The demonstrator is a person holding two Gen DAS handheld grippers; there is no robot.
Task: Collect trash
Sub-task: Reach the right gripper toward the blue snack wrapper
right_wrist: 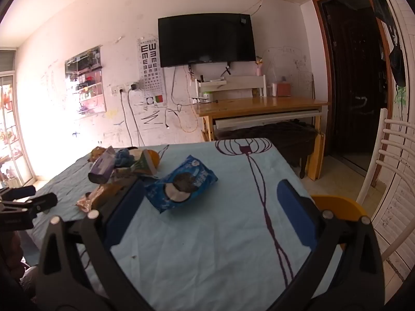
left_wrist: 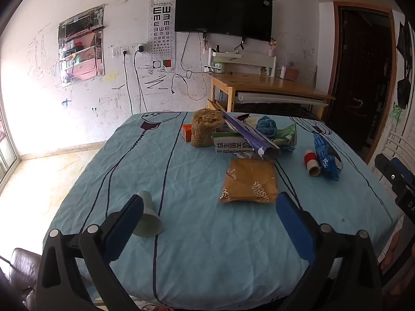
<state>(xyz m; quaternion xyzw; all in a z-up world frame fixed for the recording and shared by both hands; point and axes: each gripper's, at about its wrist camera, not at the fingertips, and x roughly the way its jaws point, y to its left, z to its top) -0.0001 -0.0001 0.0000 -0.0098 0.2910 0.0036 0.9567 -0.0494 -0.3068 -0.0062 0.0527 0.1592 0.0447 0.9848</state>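
Observation:
Trash lies on a table under a light blue cloth [left_wrist: 197,233]. In the left wrist view I see a brown biscuit wrapper [left_wrist: 249,181], a blue cookie bag [left_wrist: 325,155], a red-and-card roll [left_wrist: 311,162], a paper cup [left_wrist: 147,217] on its side, and a pile with a purple box [left_wrist: 249,134], a milk carton [left_wrist: 232,146] and a straw-coloured bundle [left_wrist: 205,127]. My left gripper [left_wrist: 210,207] is open and empty, short of the wrapper. My right gripper [right_wrist: 210,194] is open and empty, just short of the blue cookie bag [right_wrist: 181,184].
A yellow stool [right_wrist: 337,204] and a white chair [right_wrist: 389,155] stand at the table's right side. A wooden desk [left_wrist: 267,85] and a wall-mounted TV [left_wrist: 223,10] are beyond the table. A dark seat [left_wrist: 23,264] is at the near left corner.

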